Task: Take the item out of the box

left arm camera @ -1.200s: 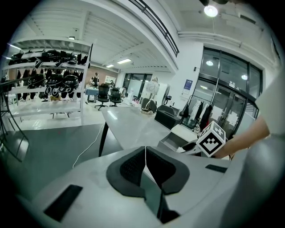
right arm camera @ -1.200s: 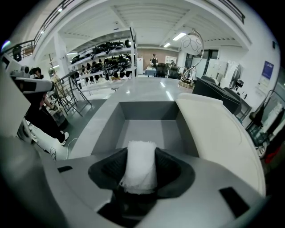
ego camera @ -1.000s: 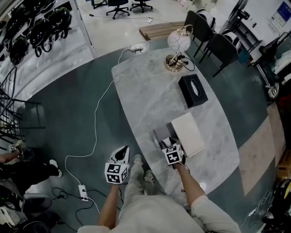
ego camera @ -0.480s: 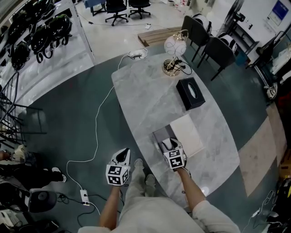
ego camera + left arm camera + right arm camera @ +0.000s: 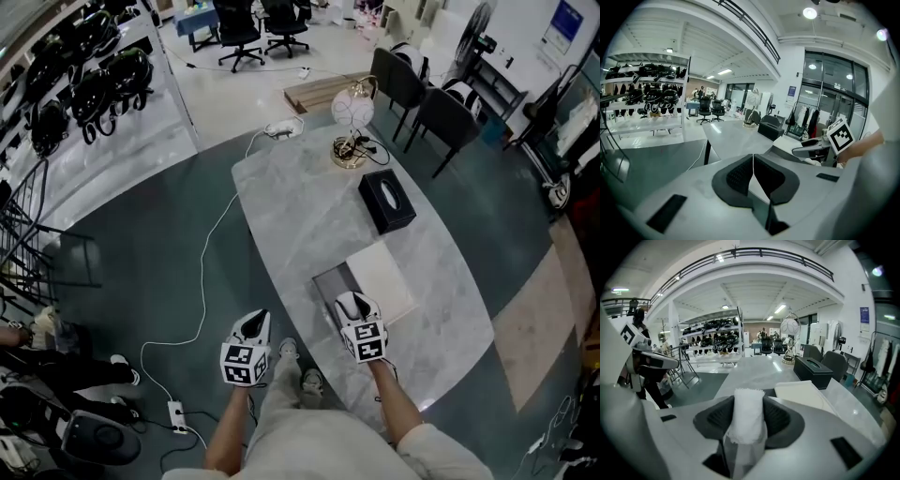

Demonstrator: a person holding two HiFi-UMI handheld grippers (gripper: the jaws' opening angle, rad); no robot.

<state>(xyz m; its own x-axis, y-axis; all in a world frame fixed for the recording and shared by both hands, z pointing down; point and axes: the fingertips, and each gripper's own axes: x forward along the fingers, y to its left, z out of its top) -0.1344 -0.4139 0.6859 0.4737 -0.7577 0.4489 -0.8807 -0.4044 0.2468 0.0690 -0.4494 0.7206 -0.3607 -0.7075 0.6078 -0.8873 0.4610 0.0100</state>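
An open grey box (image 5: pixel 328 279) lies near the table's front edge, its white lid (image 5: pixel 381 278) folded out to the right. My right gripper (image 5: pixel 350 304) hovers just at the box's near end, shut on a rolled white cloth (image 5: pixel 746 425) that stands up between its pads. In the right gripper view the white lid (image 5: pixel 800 394) lies just beyond the jaws. My left gripper (image 5: pixel 252 325) hangs off the table's left side over the floor. In the left gripper view that gripper (image 5: pixel 753 172) is shut with nothing in it.
A black tissue box (image 5: pixel 386 201) sits mid-table, and a globe lamp (image 5: pixel 346 124) with a cable stands at the far end. The grey marble table (image 5: pixel 300 206) narrows toward me. A white cord and power strip (image 5: pixel 174 410) lie on the floor at left. Chairs stand beyond the table.
My right gripper has pulled back from inside the box toward me, carrying the white cloth. The left gripper has barely moved.
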